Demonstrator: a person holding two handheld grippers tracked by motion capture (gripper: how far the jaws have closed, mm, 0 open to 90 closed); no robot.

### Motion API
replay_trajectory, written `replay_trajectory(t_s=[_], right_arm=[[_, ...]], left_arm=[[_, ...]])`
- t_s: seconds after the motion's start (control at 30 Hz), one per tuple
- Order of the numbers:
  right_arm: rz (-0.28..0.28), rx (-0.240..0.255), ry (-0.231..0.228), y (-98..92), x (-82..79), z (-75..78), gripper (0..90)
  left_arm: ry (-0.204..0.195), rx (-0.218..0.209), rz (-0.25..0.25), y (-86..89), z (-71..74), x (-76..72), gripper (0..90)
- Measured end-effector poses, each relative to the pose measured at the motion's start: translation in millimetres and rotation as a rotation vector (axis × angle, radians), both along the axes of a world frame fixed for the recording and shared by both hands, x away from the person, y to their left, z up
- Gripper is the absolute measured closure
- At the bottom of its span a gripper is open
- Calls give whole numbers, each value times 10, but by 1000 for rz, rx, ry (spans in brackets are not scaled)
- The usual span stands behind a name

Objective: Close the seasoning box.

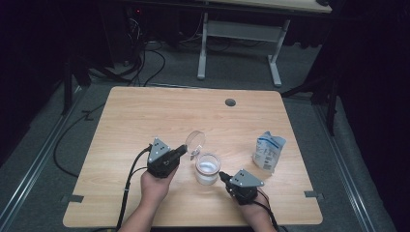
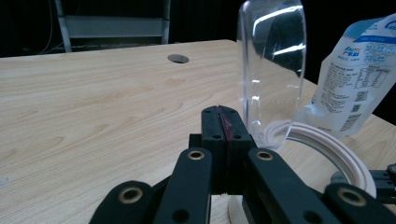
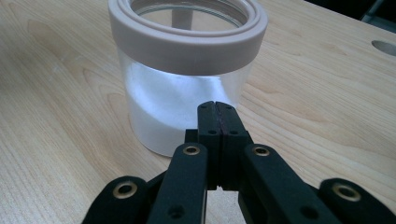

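A clear jar [image 1: 208, 168] with a pale ring rim [image 2: 327, 144] stands on the table and holds white powder in its lower half [image 3: 187, 70]. Its clear lid [image 1: 195, 140] stands tipped open at the jar's far left side [image 2: 273, 70]. My left gripper [image 1: 185, 147] is shut with nothing between its jaws, and its tips [image 2: 223, 112] lie just beside the lid's lower edge. My right gripper [image 1: 222, 176] is also shut and empty, its tips [image 3: 217, 106] close to the jar's near wall, touching or just short of it.
A white and blue pouch [image 1: 269, 151] stands to the right of the jar [image 2: 357, 79]. The wooden table [image 1: 145, 116] has a round cable hole [image 1: 230, 102] near its far edge. Beyond the table stand a desk frame [image 1: 239, 34] and floor cables.
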State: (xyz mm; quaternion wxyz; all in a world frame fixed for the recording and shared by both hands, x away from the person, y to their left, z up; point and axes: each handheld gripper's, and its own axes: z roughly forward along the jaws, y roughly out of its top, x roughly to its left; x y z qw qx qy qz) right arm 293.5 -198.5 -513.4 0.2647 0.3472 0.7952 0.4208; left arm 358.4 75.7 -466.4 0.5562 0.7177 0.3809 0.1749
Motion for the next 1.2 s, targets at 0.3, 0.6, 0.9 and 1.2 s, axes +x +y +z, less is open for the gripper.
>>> replay_trajectory(t_s=[0.3, 0.6, 0.9, 1.2], right_arm=[[-3, 0, 2, 1, -2, 3, 897], [-5, -4, -4, 4, -5, 0, 896], [-3, -2, -3, 6, -10, -3, 889], [1, -4, 3, -3, -7, -7, 895]], left_arm=[[-7, 0, -13, -18, 2, -22, 898], [-11, 6, -36, -88, -24, -75, 897], [-13, 16, -34, -109, -70, -106, 891], [-16, 134, 53, 233, -242, -258, 872]])
